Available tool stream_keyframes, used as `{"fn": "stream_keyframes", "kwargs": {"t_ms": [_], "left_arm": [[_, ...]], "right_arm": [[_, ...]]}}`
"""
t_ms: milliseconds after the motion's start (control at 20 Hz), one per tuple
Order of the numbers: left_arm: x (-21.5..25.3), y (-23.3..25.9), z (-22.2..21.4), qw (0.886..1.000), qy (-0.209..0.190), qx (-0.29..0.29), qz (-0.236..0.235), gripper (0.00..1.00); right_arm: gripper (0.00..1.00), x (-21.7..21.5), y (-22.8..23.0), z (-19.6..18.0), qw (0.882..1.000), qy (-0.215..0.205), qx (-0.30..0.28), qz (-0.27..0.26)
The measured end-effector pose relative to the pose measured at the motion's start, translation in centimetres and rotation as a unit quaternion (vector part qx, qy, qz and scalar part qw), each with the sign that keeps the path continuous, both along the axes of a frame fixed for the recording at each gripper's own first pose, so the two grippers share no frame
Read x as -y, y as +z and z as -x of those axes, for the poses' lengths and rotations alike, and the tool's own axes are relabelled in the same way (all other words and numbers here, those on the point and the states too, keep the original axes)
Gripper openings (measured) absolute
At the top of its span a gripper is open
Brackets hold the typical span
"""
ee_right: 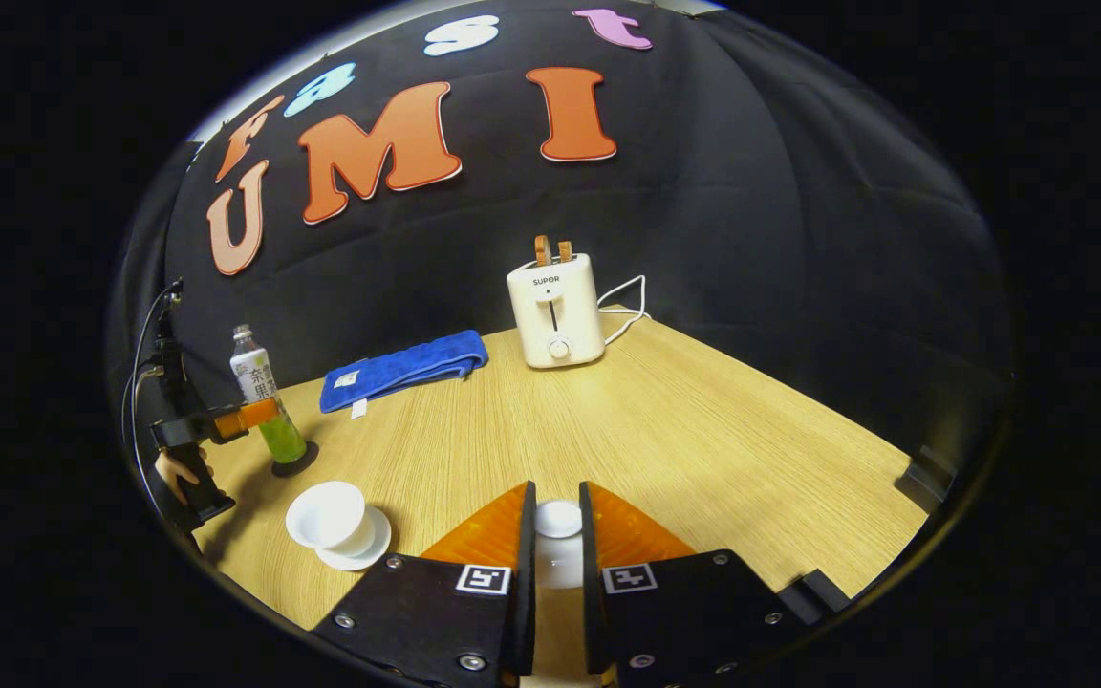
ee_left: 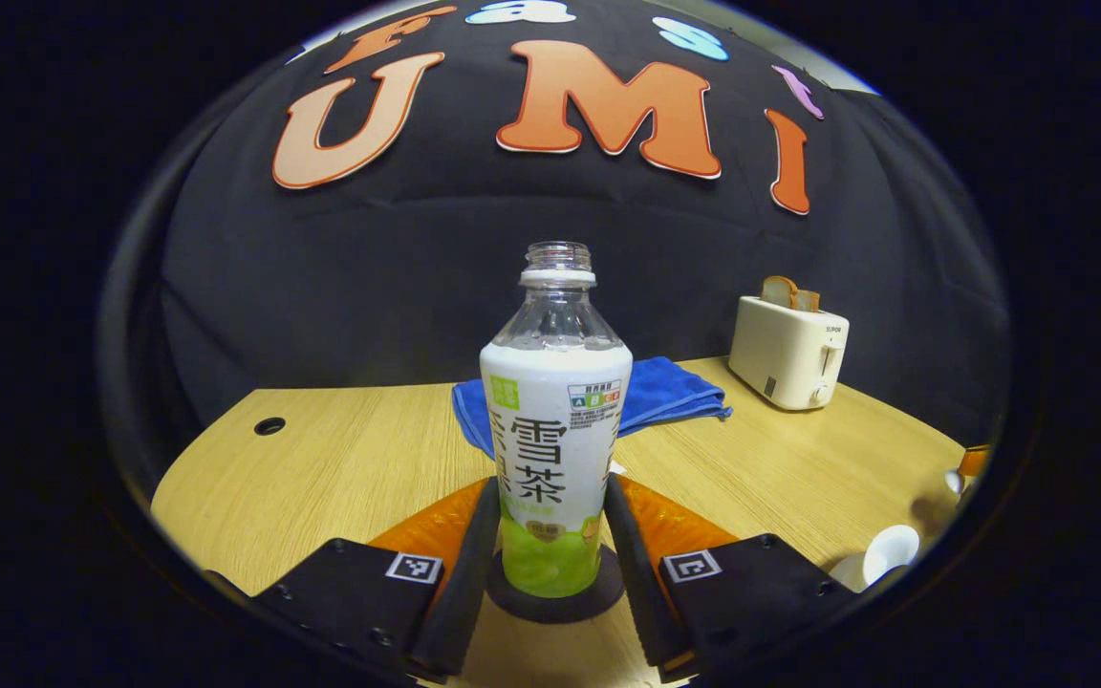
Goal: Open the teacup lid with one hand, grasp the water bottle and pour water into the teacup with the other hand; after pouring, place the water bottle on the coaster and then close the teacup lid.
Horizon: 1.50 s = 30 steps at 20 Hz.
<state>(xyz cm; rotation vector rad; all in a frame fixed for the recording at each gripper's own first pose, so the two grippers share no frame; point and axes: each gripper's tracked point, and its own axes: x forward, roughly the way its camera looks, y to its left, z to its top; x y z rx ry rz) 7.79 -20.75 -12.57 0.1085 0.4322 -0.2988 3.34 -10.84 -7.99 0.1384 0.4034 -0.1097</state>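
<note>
— Two tools, two jobs. Where does each stand?

— My left gripper (ee_left: pixel 550 535) has its fingers flanking the water bottle (ee_left: pixel 555 449), which stands upright and uncapped on the dark coaster (ee_left: pixel 555 600). The fingers look pressed to the label on both sides. My right gripper (ee_right: pixel 557 535) is nearly closed, pinching the small white lid (ee_right: pixel 558 519) low over the table (ee_right: pixel 703 440).

— And the teacup?

— Open, on its saucer, near the coaster; teacup (ee_right: pixel 326 513) between bottle and lid.

— So the step in hand?

— My guess: the bottle is either just set down or about to lift. If I am releasing, I part the fingers evenly and back straight out so the tall bottle isn't nudged off the coaster. Then carry the lid level across and seat it squarely.

— Clutter?

— Blue towel (ee_left: pixel 665 392) and toaster (ee_left: pixel 787 354), well behind.
</note>
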Motion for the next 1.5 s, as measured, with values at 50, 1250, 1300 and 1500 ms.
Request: {"fn": "stream_keyframes", "kwargs": {"t_ms": [50,1250,1300,1500], "left_arm": [[0.2,-0.3,-0.1,1.0,-0.001,0.0,0.001,0.67],[-2.8,1.6,1.9,0.997,0.035,0.055,-0.029,0.94],[-3.0,1.8,2.2,0.997,0.041,0.058,-0.024,0.94],[-4.0,2.7,2.5,0.995,0.058,0.077,-0.026,0.94]], "right_arm": [[0.21,0.0,-0.1,-0.1,1.0,0.001,-0.001,0.0],[0.21,-4.7,4.1,0.9,0.998,0.036,0.046,0.019],[0.2,-5.9,4.4,0.8,0.997,0.049,0.05,0.018],[0.21,-10.9,5.2,-0.4,0.994,0.091,0.062,0.021]]}}
